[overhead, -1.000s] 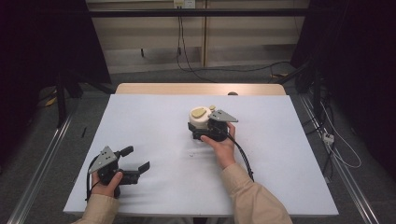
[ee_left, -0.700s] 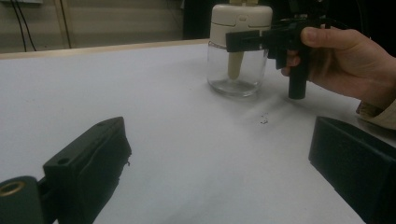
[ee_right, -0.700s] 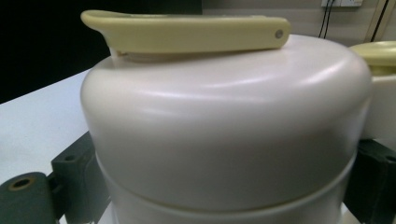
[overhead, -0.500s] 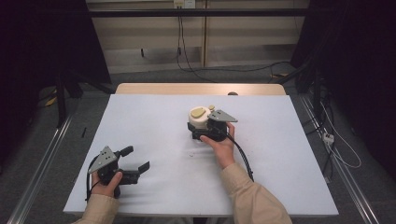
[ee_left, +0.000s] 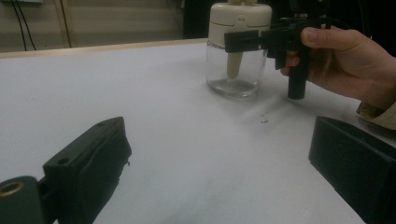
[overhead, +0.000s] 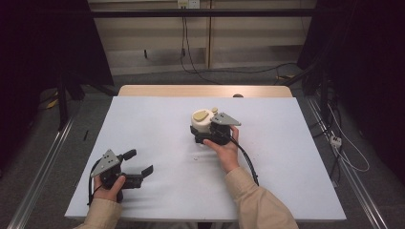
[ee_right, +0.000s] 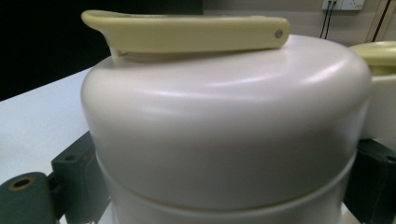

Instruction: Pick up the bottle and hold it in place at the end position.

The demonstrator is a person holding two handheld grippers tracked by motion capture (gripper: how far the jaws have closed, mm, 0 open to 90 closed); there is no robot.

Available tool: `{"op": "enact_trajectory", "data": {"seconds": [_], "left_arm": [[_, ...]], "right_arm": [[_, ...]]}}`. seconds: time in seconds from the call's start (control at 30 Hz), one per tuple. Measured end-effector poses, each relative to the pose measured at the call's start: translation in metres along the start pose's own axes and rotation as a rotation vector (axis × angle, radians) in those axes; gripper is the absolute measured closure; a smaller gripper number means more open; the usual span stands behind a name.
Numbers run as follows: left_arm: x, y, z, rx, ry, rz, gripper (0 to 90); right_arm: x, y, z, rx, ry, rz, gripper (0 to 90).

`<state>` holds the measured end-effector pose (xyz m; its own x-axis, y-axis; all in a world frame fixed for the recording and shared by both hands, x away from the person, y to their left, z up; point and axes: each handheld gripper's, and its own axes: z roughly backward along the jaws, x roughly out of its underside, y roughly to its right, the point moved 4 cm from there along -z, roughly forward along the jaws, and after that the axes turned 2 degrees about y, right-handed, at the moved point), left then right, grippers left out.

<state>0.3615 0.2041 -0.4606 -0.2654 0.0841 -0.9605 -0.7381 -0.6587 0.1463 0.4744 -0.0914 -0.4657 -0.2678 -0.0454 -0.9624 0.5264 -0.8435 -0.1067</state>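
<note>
Black right gripper (overhead: pixel 203 135) hugs cream lid (ee_right: pixel 224 121) of glass jar (ee_left: pixel 236 70), jaws on both sides. Jar stands upright near middle of white surface (overhead: pixel 296 157). Grab looks done; lifting or opening still left. Left gripper (overhead: pixel 138 164) open, holds nothing, well apart near front-left. No words or labels to read.

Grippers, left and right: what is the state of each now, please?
Left gripper: open, holding nothing.
Right gripper: closed around the clear glass jar with cream plastic lid.
</note>
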Motion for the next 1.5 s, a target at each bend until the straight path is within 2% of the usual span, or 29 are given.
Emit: {"op": "enact_trajectory", "data": {"seconds": [0.23,0.57,0.83,1.1,1.27,1.5], "left_arm": [[0.000,0.001,0.000,0.001,-0.001,0.000,4.2],[0.000,0.003,-0.002,0.010,-0.003,0.000,4.2],[-0.001,0.001,-0.004,0.001,0.002,0.004,4.1],[-0.007,0.001,-0.013,-0.034,0.001,0.018,3.8],[-0.013,0.002,-0.017,-0.026,0.014,0.033,3.7],[-0.020,0.005,-0.031,-0.030,-0.021,0.030,4.1]], "right_arm": [[0.002,-0.003,0.003,0.002,-0.009,0.035,6.8],[0.006,-0.001,0.007,0.002,-0.020,0.006,6.6],[0.006,-0.001,0.008,-0.001,-0.025,0.008,6.6],[0.005,-0.001,0.008,-0.005,-0.029,0.010,6.6],[0.005,-0.001,0.008,-0.006,-0.030,0.008,6.6],[0.005,0.000,0.008,-0.008,-0.032,0.009,6.6]]}}
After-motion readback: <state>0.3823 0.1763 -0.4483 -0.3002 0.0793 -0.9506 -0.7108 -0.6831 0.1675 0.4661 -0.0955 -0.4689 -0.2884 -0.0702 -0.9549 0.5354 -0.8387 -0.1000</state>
